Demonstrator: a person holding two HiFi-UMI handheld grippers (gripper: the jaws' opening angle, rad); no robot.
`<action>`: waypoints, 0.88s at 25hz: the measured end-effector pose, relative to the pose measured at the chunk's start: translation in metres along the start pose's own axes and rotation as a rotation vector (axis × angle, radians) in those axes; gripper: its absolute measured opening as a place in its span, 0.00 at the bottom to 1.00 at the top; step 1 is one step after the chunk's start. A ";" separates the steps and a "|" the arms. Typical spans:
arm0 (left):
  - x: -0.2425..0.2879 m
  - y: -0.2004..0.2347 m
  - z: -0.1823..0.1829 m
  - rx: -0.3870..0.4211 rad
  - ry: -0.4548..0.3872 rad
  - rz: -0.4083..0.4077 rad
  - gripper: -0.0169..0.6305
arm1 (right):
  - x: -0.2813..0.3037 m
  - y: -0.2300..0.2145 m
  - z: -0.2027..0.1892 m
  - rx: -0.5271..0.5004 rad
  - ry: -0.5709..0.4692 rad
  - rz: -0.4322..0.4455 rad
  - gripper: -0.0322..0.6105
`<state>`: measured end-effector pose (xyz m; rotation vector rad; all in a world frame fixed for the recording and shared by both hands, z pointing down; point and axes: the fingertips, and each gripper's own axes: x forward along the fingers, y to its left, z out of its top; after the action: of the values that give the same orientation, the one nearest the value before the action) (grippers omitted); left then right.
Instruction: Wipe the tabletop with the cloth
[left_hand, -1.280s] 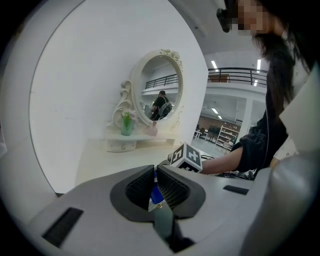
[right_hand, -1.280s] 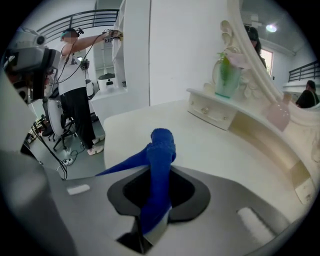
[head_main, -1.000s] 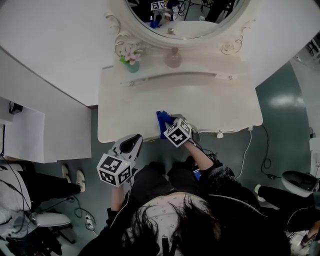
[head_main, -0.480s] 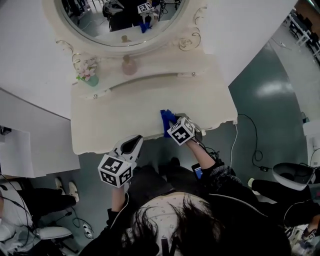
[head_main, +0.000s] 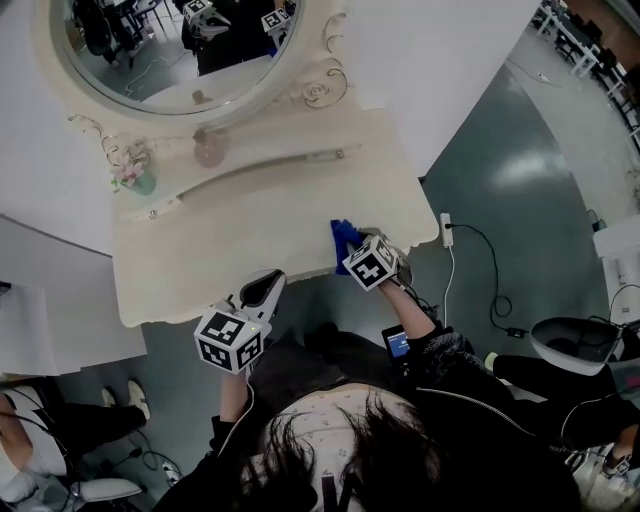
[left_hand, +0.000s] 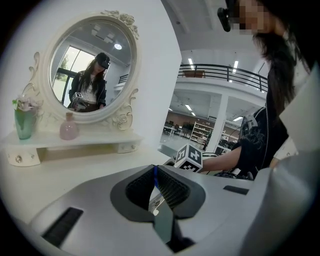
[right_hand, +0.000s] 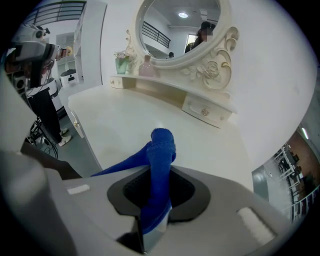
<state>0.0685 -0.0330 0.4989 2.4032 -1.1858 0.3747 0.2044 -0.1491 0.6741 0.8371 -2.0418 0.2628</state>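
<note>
A blue cloth (head_main: 344, 238) lies bunched on the cream tabletop (head_main: 230, 225) near its front right corner. My right gripper (head_main: 350, 252) is shut on it. In the right gripper view the cloth (right_hand: 161, 145) rises out of the shut jaws of the right gripper (right_hand: 157, 172), with a tail trailing left over the tabletop (right_hand: 130, 117). The left gripper (head_main: 262, 289) hovers at the table's front edge, left of the cloth. In its own view the left gripper (left_hand: 156, 186) is shut with nothing in it, and the tabletop (left_hand: 65, 175) lies beyond.
An oval mirror (head_main: 170, 50) stands at the back above a raised shelf with small drawers. The shelf carries a green vase of flowers (head_main: 135, 180) and a pink bottle (head_main: 209, 150). A white cable (head_main: 470, 245) hangs off the table's right corner to the floor.
The right gripper has slid the cloth to the right along the table's front part, towards the right corner. The head view has swung, and the left gripper stays at the front edge.
</note>
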 end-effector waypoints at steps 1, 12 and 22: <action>0.005 -0.003 0.002 0.005 0.000 -0.006 0.02 | -0.003 -0.009 -0.006 0.007 0.005 -0.011 0.17; 0.031 -0.015 0.020 0.039 -0.016 -0.024 0.02 | -0.036 -0.111 -0.077 0.126 0.077 -0.169 0.17; 0.036 -0.016 0.019 0.041 -0.025 -0.025 0.02 | -0.065 -0.175 -0.125 0.235 0.132 -0.293 0.17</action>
<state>0.1037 -0.0585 0.4938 2.4621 -1.1680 0.3656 0.4250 -0.1910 0.6736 1.2172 -1.7604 0.3874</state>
